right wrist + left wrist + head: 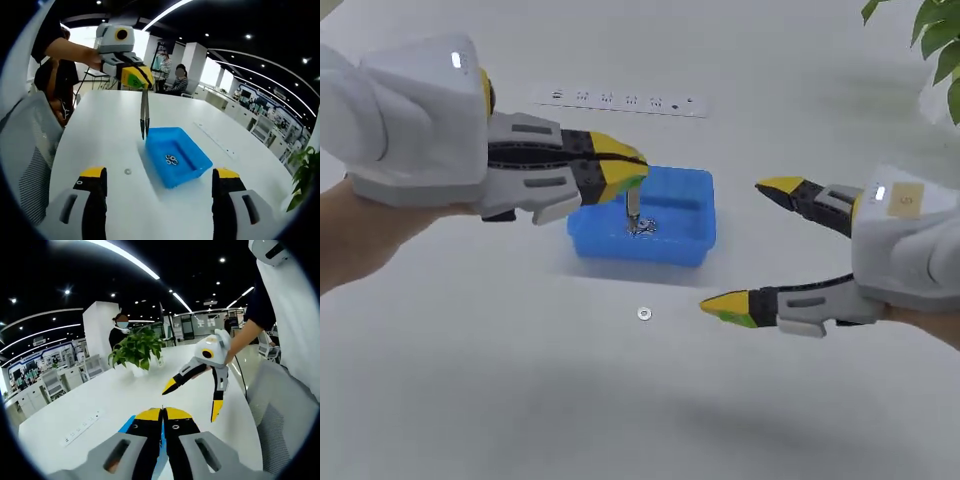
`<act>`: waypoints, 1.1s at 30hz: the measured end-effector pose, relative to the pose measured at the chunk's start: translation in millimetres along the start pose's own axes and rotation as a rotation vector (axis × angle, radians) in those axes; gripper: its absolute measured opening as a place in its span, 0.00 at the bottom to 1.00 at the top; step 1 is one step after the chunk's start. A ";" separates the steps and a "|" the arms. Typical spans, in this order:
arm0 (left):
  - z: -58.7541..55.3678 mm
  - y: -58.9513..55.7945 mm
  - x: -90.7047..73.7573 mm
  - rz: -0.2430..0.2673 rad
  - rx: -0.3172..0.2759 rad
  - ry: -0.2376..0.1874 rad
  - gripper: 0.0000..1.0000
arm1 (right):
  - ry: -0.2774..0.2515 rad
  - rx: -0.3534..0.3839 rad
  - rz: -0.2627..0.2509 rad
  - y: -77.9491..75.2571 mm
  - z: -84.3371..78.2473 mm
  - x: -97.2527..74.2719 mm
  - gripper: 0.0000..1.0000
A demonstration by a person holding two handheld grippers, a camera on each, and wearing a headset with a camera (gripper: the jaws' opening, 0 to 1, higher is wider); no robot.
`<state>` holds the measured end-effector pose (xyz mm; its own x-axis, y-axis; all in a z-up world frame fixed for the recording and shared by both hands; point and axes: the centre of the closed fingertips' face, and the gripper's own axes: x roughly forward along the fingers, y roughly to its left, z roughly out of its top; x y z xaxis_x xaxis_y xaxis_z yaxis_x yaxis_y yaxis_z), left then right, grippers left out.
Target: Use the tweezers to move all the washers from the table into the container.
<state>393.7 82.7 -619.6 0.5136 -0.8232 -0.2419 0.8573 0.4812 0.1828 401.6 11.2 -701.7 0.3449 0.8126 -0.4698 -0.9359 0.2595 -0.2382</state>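
A white power strip [620, 100] is lying flat toward the far edge of the bench [470, 380]. A leafy potted plant [137, 350] is standing near its far right corner. A grey mesh chair [27, 165] is sitting just beside the near edge. A person [119, 335] is standing behind the plant, and ceiling lights [125, 257] are glowing overhead.

Head cam sits up high and close, looking steeply down on the white table [470, 400], blue container [670, 215] mid-frame. Left gripper [635, 170] cam rides low, staring along its pinched-together jaws over the tabletop at the plant [137, 350], with the right gripper [191, 404], jaws spread, in the middle. Right gripper cam faces the opposite way, container dead centre, left gripper with the tweezers [144, 115] upper left. All three catch the power strip [620, 100].
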 end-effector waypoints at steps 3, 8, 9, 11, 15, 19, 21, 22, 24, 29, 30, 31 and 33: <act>-6.5 -7.6 -0.7 -0.008 -0.014 0.006 0.04 | 0.003 0.036 0.001 8.9 -9.9 -4.8 0.92; 3.3 -21.6 -3.0 -0.025 -0.013 -0.073 0.04 | 0.010 0.068 0.009 22.2 -19.5 -12.3 0.96; 0.4 -22.5 -3.6 -0.020 -0.009 -0.068 0.04 | 0.010 0.075 0.011 24.5 -21.3 -13.8 0.97; -4.7 -23.3 -3.7 -0.019 -0.013 -0.063 0.04 | 0.010 0.086 0.016 26.4 -23.4 -15.6 0.98; -17.8 -30.0 -4.0 -0.031 -0.028 -0.047 0.04 | -0.016 0.136 0.005 23.9 -27.0 -21.6 1.00; -26.7 -34.5 -3.4 -0.030 -0.050 -0.058 0.04 | -0.001 0.155 0.019 26.6 -35.0 -24.8 1.00; -29.4 -33.5 -1.9 -0.019 -0.071 -0.072 0.04 | 0.007 0.163 0.027 30.4 -38.7 -24.7 1.00; -31.2 -34.1 -0.6 -0.019 -0.078 -0.071 0.04 | 0.007 0.168 0.030 31.7 -39.8 -24.4 1.00; -35.3 -37.4 3.2 -0.028 -0.081 -0.065 0.04 | 0.010 0.183 0.035 33.4 -43.8 -22.7 1.00; -43.0 -44.2 10.0 -0.062 -0.074 -0.042 0.04 | 0.020 0.197 0.031 31.8 -49.9 -20.1 1.00; -44.8 -43.3 11.1 -0.061 -0.076 -0.041 0.04 | 0.017 0.205 0.033 32.2 -50.5 -19.4 1.00; -45.6 -42.9 11.7 -0.060 -0.076 -0.040 0.04 | 0.017 0.209 0.035 33.0 -50.7 -18.9 1.00; -48.5 -43.8 14.2 -0.067 -0.064 -0.028 0.04 | 0.019 0.216 0.038 35.8 -52.2 -17.2 1.00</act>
<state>365.1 64.5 -677.3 0.4544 -0.8621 -0.2244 0.8908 0.4420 0.1057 365.9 -20.7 -746.5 0.3084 0.8144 -0.4916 -0.9412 0.3362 -0.0334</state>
